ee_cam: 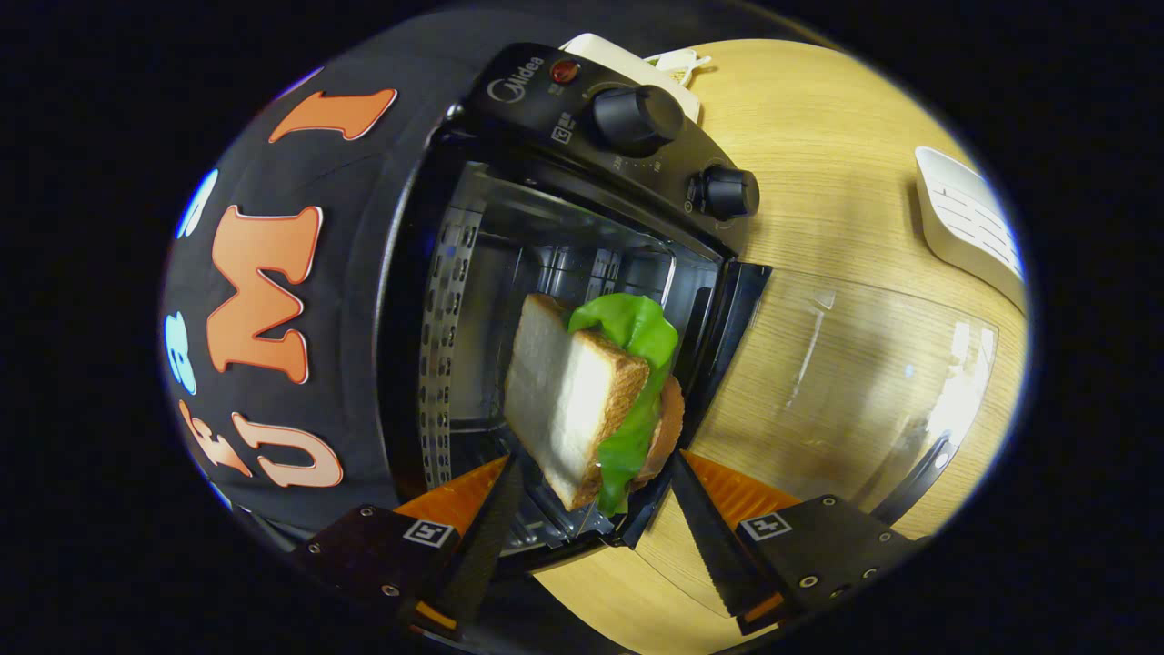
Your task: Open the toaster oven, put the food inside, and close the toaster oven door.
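Between the tongs (589,473) we've got the sandwich (582,400): white bread, lettuce, a brown layer on the far side. Both fingers look pressed against its lower end, so the tongs are clamped on it, not open. Contact is partly hidden by the bread, so grip depth is our guess.

Sandwich sits just in front of the oven (564,273) mouth, tilted, upper end already overlapping the cavity. Door (846,382) is swung fully open and lies flat over the desk (818,146), glass up. Cavity looks empty; perforated side wall and rack rails visible. Two knobs on the control panel, untouched. A white device sits on the desk well beyond the door, and another pale object sits behind the oven.

Stage, as we read it: door open done, food insertion in progress, door close not yet done.

Risks from here:
- Grip is only on the sandwich's lower end, so layers could shear or lettuce slide out if we tilt more.
- Tilted entry could catch the bread's upper corner on the cavity frame.
- Release too early and it lands on the door glass, not the rack.
- Fingers could knock the door hinge edge on retreat.
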`<state>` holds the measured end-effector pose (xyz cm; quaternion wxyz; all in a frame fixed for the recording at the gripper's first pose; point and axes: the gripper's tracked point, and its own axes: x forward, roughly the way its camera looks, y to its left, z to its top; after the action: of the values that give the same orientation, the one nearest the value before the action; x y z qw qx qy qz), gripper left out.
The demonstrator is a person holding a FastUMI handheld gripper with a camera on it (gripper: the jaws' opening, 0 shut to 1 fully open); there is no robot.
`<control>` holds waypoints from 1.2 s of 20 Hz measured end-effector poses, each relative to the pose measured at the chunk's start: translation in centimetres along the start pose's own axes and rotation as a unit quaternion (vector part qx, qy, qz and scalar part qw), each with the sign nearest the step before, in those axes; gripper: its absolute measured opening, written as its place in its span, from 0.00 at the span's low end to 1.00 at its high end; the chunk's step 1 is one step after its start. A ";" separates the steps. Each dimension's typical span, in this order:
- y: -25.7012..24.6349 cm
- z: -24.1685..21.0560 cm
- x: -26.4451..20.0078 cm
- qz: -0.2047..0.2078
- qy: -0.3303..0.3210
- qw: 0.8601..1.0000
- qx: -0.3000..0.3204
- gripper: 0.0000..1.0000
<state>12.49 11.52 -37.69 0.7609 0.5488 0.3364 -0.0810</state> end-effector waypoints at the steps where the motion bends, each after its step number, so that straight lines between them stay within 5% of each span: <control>1: 0.0 0.1 -0.6 0.002 -0.001 1.000 -0.008 0.98; 7: -2.1 -0.8 -5.9 -0.004 0.007 0.994 -0.109 0.98; 12: -4.5 -3.0 -11.0 0.005 0.034 0.972 -0.234 0.98; 15: -7.6 -3.6 -12.7 -0.007 0.047 0.941 -0.334 0.98; 18: -11.7 -3.3 -13.5 -0.051 0.055 0.891 -0.449 0.99; 24: -16.9 -4.8 -12.7 -0.115 0.104 0.831 -0.534 0.99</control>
<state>-7.55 6.19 -44.11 0.8812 0.0196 0.4650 0.0824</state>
